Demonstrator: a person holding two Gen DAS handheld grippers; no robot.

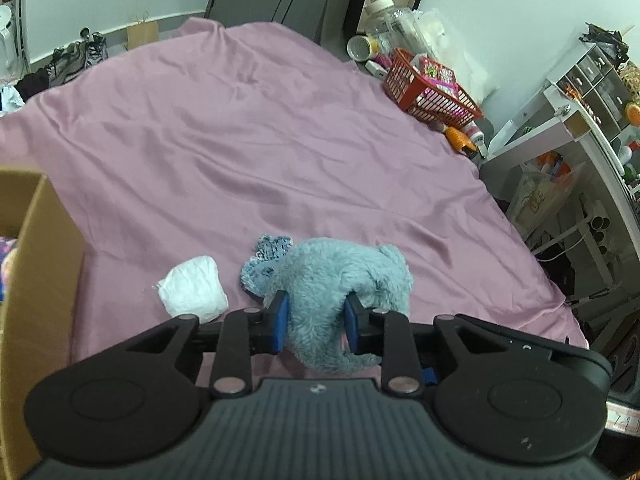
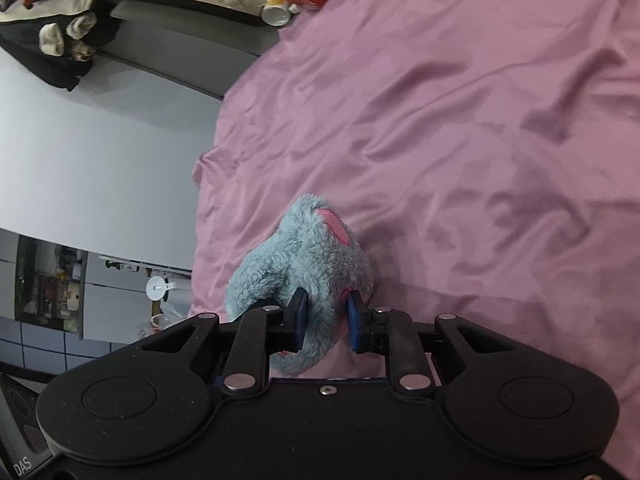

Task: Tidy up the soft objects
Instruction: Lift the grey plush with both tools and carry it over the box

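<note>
A fluffy blue plush toy (image 1: 340,268) lies on the pink bedsheet (image 1: 240,140) near its front edge. My left gripper (image 1: 316,314) is shut on the toy's lower part, its blue pads pressed into the fur. Just left of the toy sit a blue knitted piece (image 1: 266,258) and a rolled white cloth (image 1: 194,286). In the right wrist view, my right gripper (image 2: 326,314) is shut on a blue plush toy (image 2: 308,256) with a pink ear patch, at the edge of the sheet (image 2: 440,120). I cannot tell whether both views show the same toy.
An open cardboard box (image 1: 36,248) stands at the left with something colourful inside. A red basket (image 1: 432,88) with packets and bottles sits at the bed's far right corner. Cluttered white shelves (image 1: 580,120) stand right of the bed.
</note>
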